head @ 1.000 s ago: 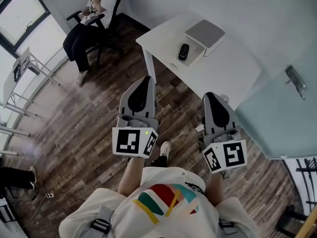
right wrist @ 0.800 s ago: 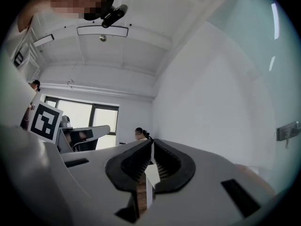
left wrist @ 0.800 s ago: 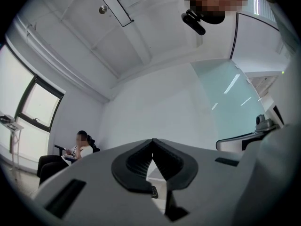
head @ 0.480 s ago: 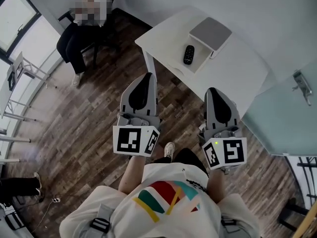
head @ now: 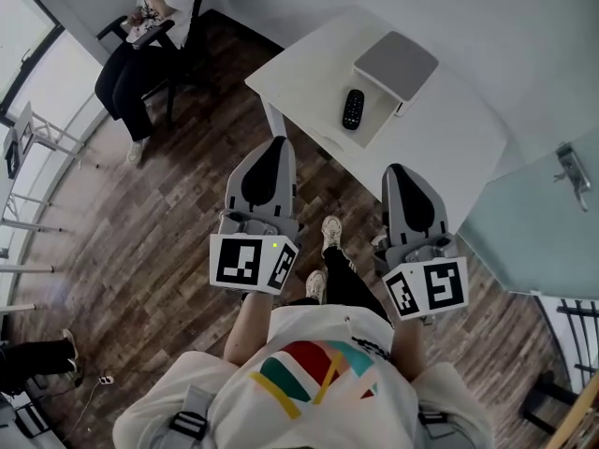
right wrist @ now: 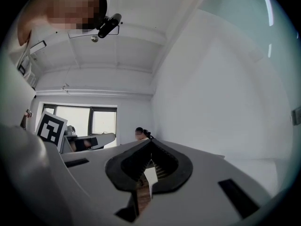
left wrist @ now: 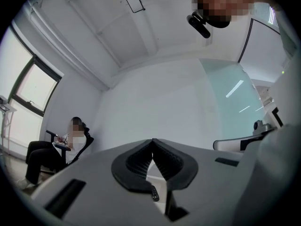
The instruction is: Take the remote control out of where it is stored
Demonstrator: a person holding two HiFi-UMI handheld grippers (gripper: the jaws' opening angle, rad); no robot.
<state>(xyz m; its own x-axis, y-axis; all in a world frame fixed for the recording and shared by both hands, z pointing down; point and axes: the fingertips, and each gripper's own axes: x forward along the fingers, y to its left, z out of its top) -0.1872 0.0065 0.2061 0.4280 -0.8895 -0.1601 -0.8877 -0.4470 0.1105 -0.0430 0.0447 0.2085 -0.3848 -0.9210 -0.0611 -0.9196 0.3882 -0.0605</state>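
Well ahead of both grippers, the remote (head: pixel 352 108) lies in a shallow tray (head: pixel 376 125) on the table (head: pixel 449 134); left gripper (head: pixel 273 146) and right gripper (head: pixel 399 171) hang closed and empty, probably because it's out of reach

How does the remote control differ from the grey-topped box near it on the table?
The remote control is black; the grey-topped box is pale. The remote control is slim and elongated; the box is broad and squarish. The remote control is much smaller than the box. Both lie flat, close together, on the white table.
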